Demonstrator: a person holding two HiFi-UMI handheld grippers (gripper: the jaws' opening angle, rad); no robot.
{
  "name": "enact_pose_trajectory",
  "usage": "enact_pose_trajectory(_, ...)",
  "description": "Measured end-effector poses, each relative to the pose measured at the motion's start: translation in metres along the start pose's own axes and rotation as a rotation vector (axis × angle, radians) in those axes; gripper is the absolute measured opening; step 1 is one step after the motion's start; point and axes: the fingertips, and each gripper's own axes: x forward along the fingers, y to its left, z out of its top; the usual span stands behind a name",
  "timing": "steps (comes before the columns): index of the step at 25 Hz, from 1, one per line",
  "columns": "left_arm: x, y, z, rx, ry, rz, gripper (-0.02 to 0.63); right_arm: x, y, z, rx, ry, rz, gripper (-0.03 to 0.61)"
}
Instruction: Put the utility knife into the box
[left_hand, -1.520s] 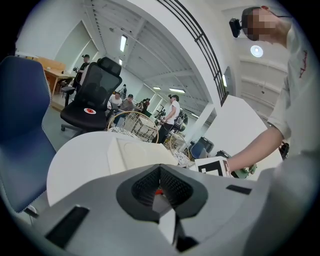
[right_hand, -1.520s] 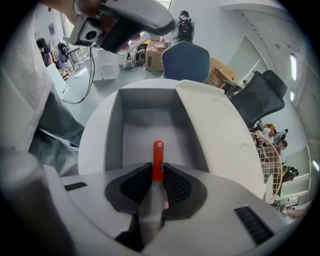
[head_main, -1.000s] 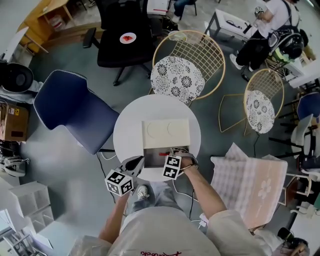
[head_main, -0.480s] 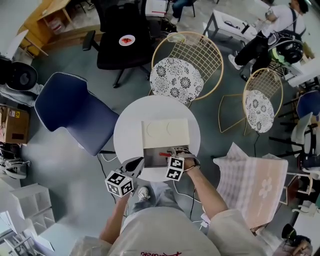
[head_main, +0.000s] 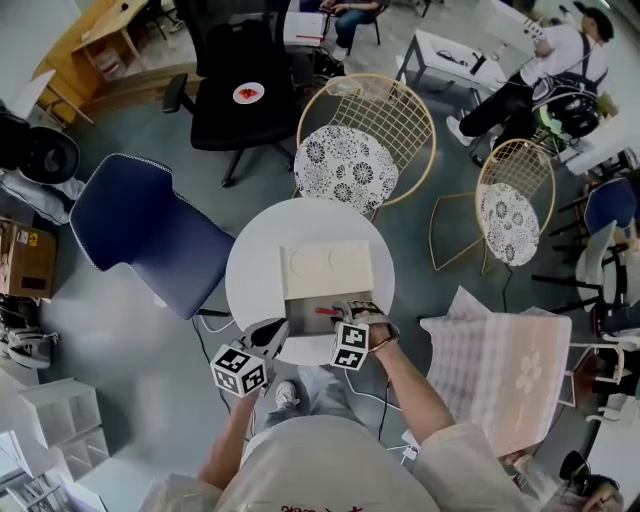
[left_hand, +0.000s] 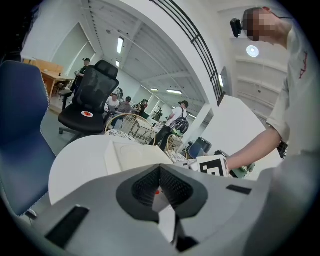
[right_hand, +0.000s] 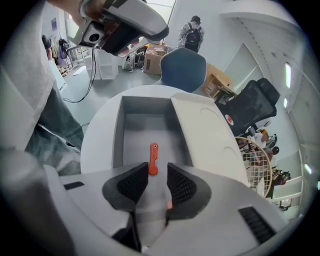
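Observation:
The orange utility knife (right_hand: 153, 159) lies flat on the grey floor of the open box (right_hand: 119, 135), seen as a small red streak in the head view (head_main: 327, 311). The box's cream lid (head_main: 328, 268) lies just beyond the tray. My right gripper (right_hand: 152, 176) hovers over the knife's near end. Its jaws are apart and closing slightly, the pads on either side of the handle tip without pressing on it. My left gripper (head_main: 277, 329) rests at the near left edge of the round white table (head_main: 255, 270), its tips together (left_hand: 160, 170) and holding nothing.
A blue chair (head_main: 140, 225) stands left of the table, and a wire chair with a patterned cushion (head_main: 350, 160) stands behind it. Farther back is a black office chair (head_main: 235, 85). A pale checked cloth (head_main: 500, 365) lies to my right. People sit at the far back.
The right gripper has drawn back a little toward me, leaving the knife lying in the box. The left gripper has barely moved.

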Motion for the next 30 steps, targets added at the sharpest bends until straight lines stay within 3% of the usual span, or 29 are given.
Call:
enact_pose_trajectory(4, -0.006, -0.007, 0.006, 0.019, -0.017, -0.015, 0.011, -0.015, -0.008, 0.009, -0.029, -0.017, -0.111, 0.03)
enact_pose_trajectory(11, -0.025, -0.017, 0.014, 0.053, -0.042, -0.028, 0.011, -0.035, -0.008, 0.021, -0.015, -0.015, -0.178, 0.017)
enact_pose_trajectory(14, -0.036, -0.023, 0.014, 0.069, -0.053, -0.038, 0.011, -0.048, -0.005, 0.031, 0.036, -0.041, -0.203, 0.017)
enact_pose_trajectory(18, -0.051, -0.036, 0.015, 0.104, -0.075, -0.055, 0.011, -0.073, -0.001, 0.044, 0.216, -0.119, -0.24, 0.017)
enact_pose_trajectory(24, -0.077, -0.059, 0.025, 0.159, -0.1, -0.084, 0.011, -0.122, 0.002, 0.066, 0.569, -0.291, -0.296, 0.017)
enact_pose_trajectory(27, -0.09, -0.068, 0.026, 0.185, -0.114, -0.095, 0.011, -0.147, 0.004, 0.074, 0.799, -0.438, -0.306, 0.017)
enact_pose_trajectory(30, -0.102, -0.077, 0.027, 0.212, -0.129, -0.105, 0.011, -0.177, 0.002, 0.081, 1.043, -0.648, -0.313, 0.017)
